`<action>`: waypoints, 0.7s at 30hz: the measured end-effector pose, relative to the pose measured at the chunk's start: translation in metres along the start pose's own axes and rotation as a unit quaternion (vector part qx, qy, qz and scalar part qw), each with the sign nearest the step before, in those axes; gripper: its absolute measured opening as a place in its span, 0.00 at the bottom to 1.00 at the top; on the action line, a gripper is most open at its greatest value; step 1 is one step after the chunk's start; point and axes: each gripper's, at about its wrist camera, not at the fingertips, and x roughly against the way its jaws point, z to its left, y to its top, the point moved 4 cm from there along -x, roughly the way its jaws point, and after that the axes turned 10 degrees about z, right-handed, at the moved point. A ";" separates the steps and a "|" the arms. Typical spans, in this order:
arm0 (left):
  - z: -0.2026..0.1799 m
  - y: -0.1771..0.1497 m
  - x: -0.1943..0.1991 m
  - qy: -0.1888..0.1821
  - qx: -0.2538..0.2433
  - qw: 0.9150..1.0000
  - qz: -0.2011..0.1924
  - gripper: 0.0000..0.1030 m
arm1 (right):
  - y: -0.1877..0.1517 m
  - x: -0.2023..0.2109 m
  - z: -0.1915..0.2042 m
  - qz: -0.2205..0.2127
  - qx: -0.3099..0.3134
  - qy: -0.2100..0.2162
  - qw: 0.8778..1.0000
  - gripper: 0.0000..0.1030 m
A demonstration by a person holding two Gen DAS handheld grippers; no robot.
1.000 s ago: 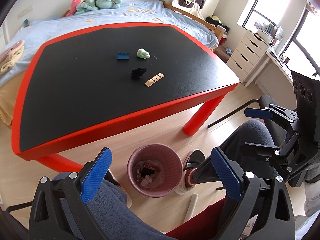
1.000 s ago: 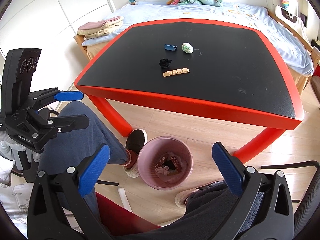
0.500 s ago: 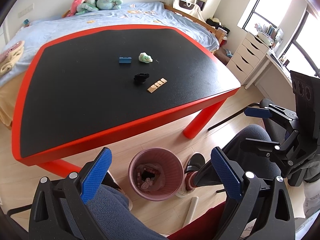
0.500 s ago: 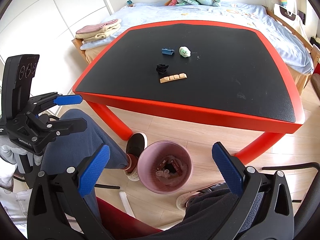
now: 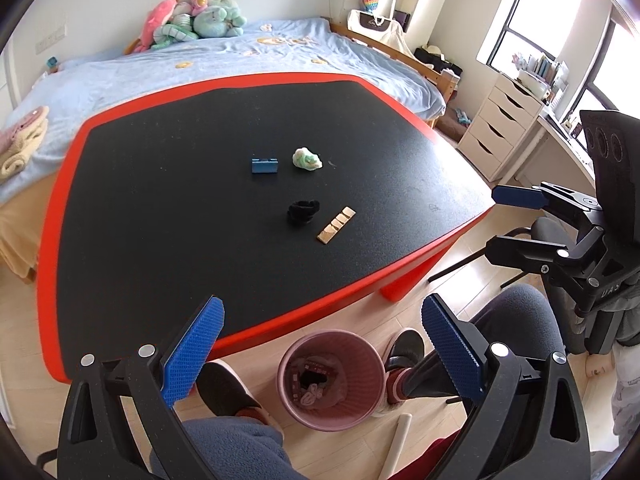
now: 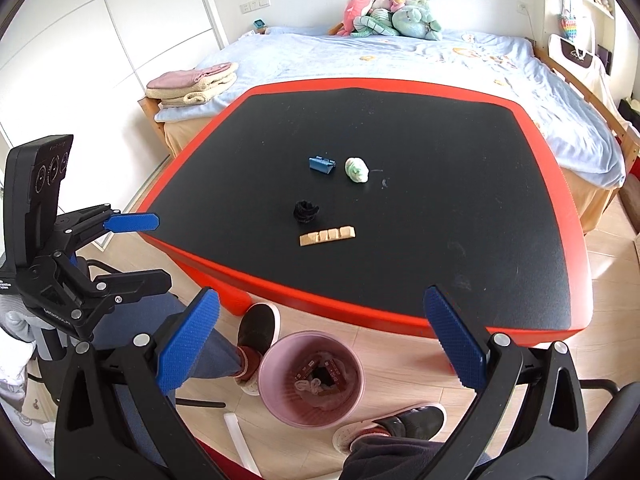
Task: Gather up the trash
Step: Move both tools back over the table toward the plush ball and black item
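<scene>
On the black table with a red rim (image 5: pixel 60 208) (image 6: pixel 400 316) lie a blue clip-like piece (image 5: pixel 264 165) (image 6: pixel 321 164), a crumpled white-green wad (image 5: pixel 307 159) (image 6: pixel 356 169), a black crumpled lump (image 5: pixel 303 212) (image 6: pixel 306 211) and a tan segmented strip (image 5: pixel 337 225) (image 6: pixel 327 235). A pink waste bin (image 5: pixel 332 380) (image 6: pixel 311 378) with scraps inside stands on the floor by the table's near edge. My left gripper (image 5: pixel 320 344) (image 6: pixel 132 248) is open and empty above the bin. My right gripper (image 6: pixel 320 340) (image 5: pixel 508 220) is open and empty, also near the bin.
The person's legs and shoes (image 5: pixel 404 350) (image 6: pixel 256 328) flank the bin. A white tube (image 5: pixel 396 446) lies on the wooden floor. A bed with plush toys (image 5: pixel 192 20) stands behind the table, white drawers (image 5: pixel 496 128) at the right, folded towels (image 6: pixel 192 84) at the left.
Both grippers have risen and moved forward toward the table; the table items now look nearer and the bin sits lower in both views. Both stay open and empty.
</scene>
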 end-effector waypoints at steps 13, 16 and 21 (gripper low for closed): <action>0.011 0.046 -0.026 0.007 -0.021 1.000 0.012 0.93 | 0.069 -0.041 -0.025 0.015 0.014 -0.013 1.000 0.97; 0.013 0.055 -0.037 0.008 -0.024 0.999 0.020 0.93 | 0.080 -0.058 -0.031 0.025 0.014 -0.016 0.999 0.97; 0.017 0.065 -0.056 0.007 -0.027 0.999 0.034 0.93 | 0.096 -0.088 -0.038 0.045 0.020 -0.022 0.999 0.97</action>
